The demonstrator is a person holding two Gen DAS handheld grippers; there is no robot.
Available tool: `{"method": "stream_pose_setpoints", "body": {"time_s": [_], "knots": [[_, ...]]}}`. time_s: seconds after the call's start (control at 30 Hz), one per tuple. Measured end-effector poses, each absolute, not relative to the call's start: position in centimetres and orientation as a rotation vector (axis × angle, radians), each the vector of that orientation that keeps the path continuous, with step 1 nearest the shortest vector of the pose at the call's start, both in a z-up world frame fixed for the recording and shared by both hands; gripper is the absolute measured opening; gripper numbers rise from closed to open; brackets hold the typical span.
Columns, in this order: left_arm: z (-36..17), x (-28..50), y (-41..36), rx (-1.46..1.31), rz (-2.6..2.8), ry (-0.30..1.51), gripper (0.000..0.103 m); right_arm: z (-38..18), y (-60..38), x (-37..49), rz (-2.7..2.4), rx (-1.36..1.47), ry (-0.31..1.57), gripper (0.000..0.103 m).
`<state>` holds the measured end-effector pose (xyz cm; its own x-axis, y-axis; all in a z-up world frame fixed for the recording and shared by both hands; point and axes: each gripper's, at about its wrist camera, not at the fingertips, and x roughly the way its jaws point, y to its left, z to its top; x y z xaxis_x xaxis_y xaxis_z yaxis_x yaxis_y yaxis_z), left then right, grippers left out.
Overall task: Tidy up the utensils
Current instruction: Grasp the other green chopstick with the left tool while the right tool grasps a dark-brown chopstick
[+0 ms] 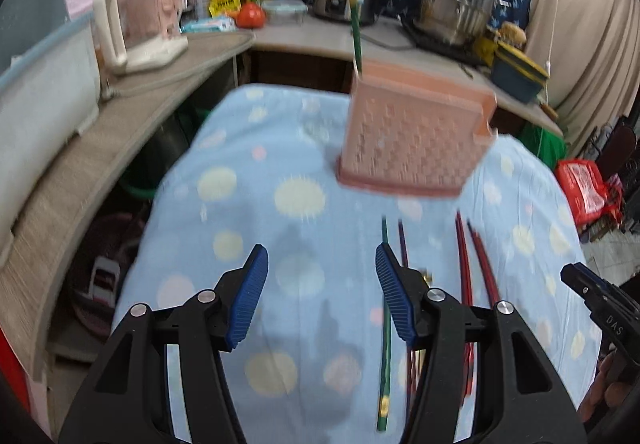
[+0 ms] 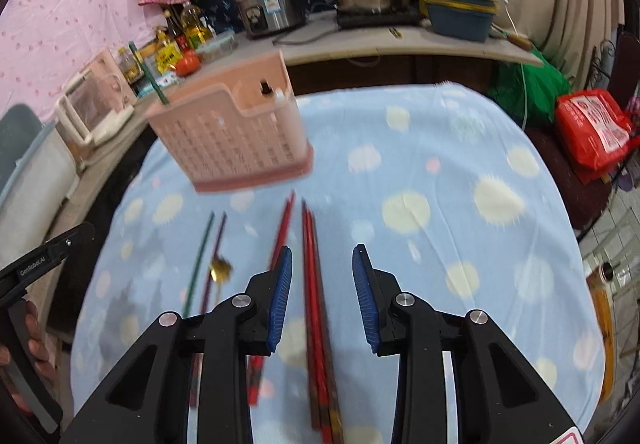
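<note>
Red chopsticks (image 2: 316,308) lie on the desk (image 2: 460,203) between the released right tongs (image 2: 322,284), near the pink holder (image 2: 236,139): light, stiff, slippery; grip mid-length. Left tongs (image 1: 322,284) released.

Even, soft indoor light — faint shadows on the surface (image 1: 304,147). Both views smear with motion blur, worst on the basket (image 1: 416,135); fisheye bends the edges, corners black.
</note>
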<state>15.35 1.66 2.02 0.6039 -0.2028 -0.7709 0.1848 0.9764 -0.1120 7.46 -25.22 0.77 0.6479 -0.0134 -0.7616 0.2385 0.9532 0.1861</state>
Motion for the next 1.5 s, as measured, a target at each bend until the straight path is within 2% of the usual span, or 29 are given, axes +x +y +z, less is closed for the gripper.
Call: {"method": "stream_pose_setpoints", "body": {"time_s": [0.27, 0.53, 1.33, 1.5], "knots": [[-3.8, 10.4, 1.5, 0.006, -0.245, 1.011, 0.053, -4.6, -24.9, 2.0, -0.175, 0.300, 0.955, 0.031], [-6.7, 7.1, 0.8, 0.023, -0.282, 1.052, 0.053, -7.0, -24.3, -1.0, -0.174, 0.335, 0.993, 0.031], [-7.6, 7.2, -0.4, 0.048, -0.275, 1.065, 0.053, -7.5, -22.9, -0.4, -0.159, 0.267, 0.991, 0.031], [-7.5, 7.3, -0.8, 0.047, -0.284, 1.066, 0.053, -7.6, -23.5, -0.3, -0.166, 0.275, 0.987, 0.022]]}}
